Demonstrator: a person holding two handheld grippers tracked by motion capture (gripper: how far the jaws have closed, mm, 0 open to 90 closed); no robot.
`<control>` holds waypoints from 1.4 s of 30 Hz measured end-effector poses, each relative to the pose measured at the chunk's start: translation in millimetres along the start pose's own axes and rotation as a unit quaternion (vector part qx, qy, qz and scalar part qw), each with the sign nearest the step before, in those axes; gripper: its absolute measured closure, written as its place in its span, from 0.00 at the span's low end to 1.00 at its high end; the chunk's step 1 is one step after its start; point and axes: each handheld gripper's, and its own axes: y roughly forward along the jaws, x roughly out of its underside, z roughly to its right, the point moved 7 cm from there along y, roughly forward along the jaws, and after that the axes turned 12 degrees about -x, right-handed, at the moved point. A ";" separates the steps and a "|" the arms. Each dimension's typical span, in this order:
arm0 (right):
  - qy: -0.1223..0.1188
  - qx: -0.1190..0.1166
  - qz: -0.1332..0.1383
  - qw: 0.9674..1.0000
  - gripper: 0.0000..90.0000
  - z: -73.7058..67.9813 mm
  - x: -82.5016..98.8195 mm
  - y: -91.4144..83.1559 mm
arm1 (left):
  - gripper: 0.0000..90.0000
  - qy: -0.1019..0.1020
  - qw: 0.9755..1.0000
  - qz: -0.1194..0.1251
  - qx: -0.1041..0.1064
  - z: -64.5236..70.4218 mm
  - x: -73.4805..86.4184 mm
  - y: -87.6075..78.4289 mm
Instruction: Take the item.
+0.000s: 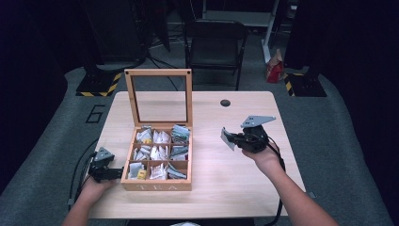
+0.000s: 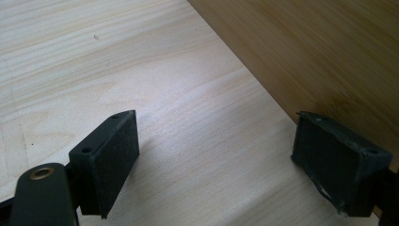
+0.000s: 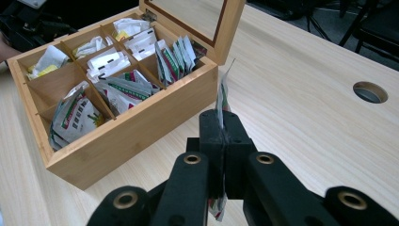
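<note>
Forearms come in from the bottom of the high view, each hand holding matte black tongs with a grey three-cornered plate on top. The right gripper (image 1: 231,137) hangs above the pale wooden table (image 1: 244,179), pinching a flat, thin tea sachet (image 1: 228,139) whose pale face juts out to its left. Well off to that side sits the square bamboo tea box (image 1: 157,181), its framed glass lid (image 1: 159,96) standing upright. The left gripper (image 1: 115,173) rests low at the box's outer left wall.

Seen from the left gripper, two blocky pads (image 2: 113,160) with a grainy, rubbery face stand wide apart, nothing between them but smooth, fine-grained tabletop (image 2: 141,70). The far pad sits just beside the box's darker, streaky bamboo wall (image 2: 329,52).

From the right gripper's camera, the black jaws are closed on the sachet (image 3: 222,96), which rises edge-on and slightly crumpled from between them. Ahead and to the left lies the box (image 3: 136,136), its slat-divided compartments stuffed with glossy paper sachets (image 3: 75,117). A round cable hole (image 3: 370,92) lies off to the right.
</note>
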 end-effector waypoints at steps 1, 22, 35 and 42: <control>0.000 0.001 -0.001 1.000 0.99 0.3 1.0 0.0 | 0.16 0.000 1.000 0.000 0.000 0.0 0.0 0.0; 0.009 0.009 -0.012 1.000 0.99 5.2 26.4 10.3 | 0.16 0.000 1.000 0.000 0.000 0.0 0.0 0.0; 0.021 0.016 -0.018 0.999 0.99 9.6 47.5 16.1 | 0.16 0.000 1.000 0.000 0.000 0.0 0.0 0.0; 0.027 0.019 -0.019 0.999 0.99 12.1 56.3 18.5 | 0.16 0.000 1.000 0.000 0.000 0.0 0.0 0.0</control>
